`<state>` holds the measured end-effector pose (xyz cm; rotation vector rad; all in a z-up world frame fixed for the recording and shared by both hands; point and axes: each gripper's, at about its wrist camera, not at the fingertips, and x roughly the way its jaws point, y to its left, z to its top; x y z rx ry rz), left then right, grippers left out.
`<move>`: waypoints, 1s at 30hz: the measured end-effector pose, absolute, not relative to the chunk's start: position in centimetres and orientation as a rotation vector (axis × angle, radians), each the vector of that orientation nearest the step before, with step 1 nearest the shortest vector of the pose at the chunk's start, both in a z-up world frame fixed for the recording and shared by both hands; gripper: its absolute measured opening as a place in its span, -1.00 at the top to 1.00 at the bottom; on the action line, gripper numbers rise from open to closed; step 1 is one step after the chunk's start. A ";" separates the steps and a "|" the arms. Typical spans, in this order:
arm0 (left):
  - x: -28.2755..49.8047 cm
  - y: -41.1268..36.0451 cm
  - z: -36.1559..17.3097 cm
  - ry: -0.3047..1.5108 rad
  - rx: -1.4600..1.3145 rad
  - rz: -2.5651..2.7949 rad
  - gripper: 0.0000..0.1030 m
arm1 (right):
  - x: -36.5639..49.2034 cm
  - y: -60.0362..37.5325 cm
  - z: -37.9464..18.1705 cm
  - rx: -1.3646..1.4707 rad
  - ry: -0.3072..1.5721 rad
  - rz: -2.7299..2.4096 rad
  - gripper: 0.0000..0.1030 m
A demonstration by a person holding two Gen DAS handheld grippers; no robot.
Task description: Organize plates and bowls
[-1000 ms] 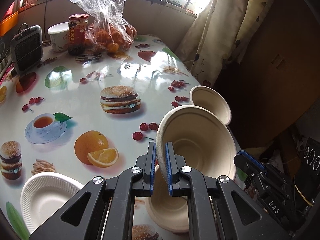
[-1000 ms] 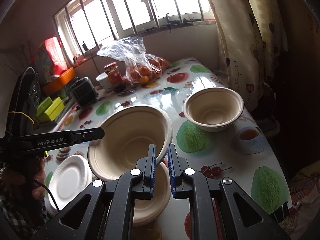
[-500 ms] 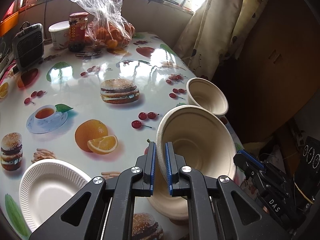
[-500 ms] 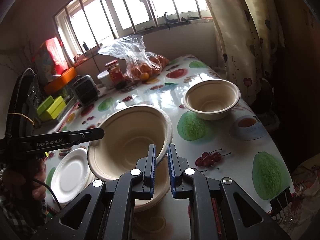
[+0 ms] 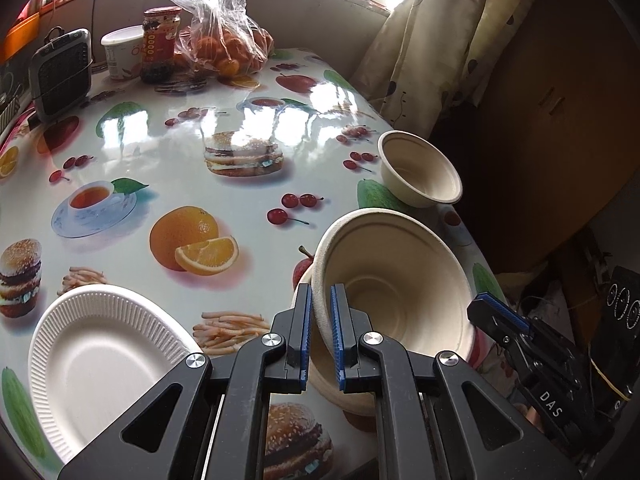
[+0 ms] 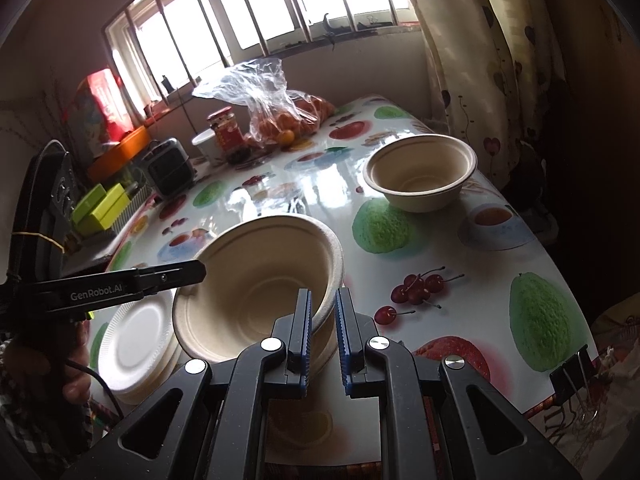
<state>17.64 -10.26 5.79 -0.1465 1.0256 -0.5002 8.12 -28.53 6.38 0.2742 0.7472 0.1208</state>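
Both jaws are closed on the rim of the tilted beige pulp bowl, being nested into another; release is needed next.

- the right gripper pinches the near rim of a tilted beige bowl
- the left gripper reaches its far rim from the left
- a second bowl sits well apart on the fruit-print table
- white paper plates stacked at left
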 end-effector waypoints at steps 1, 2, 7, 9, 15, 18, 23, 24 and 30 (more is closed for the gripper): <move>17.6 -10.2 5.7 1.028 -0.148 -0.499 0.81 | 8.1 -28.5 6.3 0.275 0.748 0.121 0.76; 17.6 -10.1 5.7 1.030 -0.148 -0.498 0.81 | 8.1 -28.5 6.3 0.275 0.750 0.122 0.76; 17.5 -10.1 5.4 1.037 -0.144 -0.493 0.81 | 8.1 -28.4 5.9 0.280 0.757 0.123 0.76; 17.5 -10.2 5.2 1.040 -0.142 -0.492 0.81 | 8.2 -28.4 5.8 0.281 0.761 0.123 0.76; 17.4 -10.2 4.6 1.055 -0.138 -0.488 0.81 | 8.2 -28.4 5.2 0.276 0.774 0.119 0.76; 17.4 -10.2 4.4 1.061 -0.136 -0.487 0.81 | 8.2 -28.4 5.1 0.276 0.776 0.118 0.76; 17.5 -10.3 4.2 1.067 -0.133 -0.486 0.81 | 8.2 -28.3 5.0 0.276 0.779 0.117 0.76; 17.6 -10.3 4.2 1.069 -0.134 -0.484 0.81 | 8.2 -28.3 5.0 0.277 0.780 0.117 0.76; 17.6 -10.3 4.0 1.074 -0.133 -0.481 0.81 | 8.3 -28.3 4.5 0.276 0.785 0.115 0.76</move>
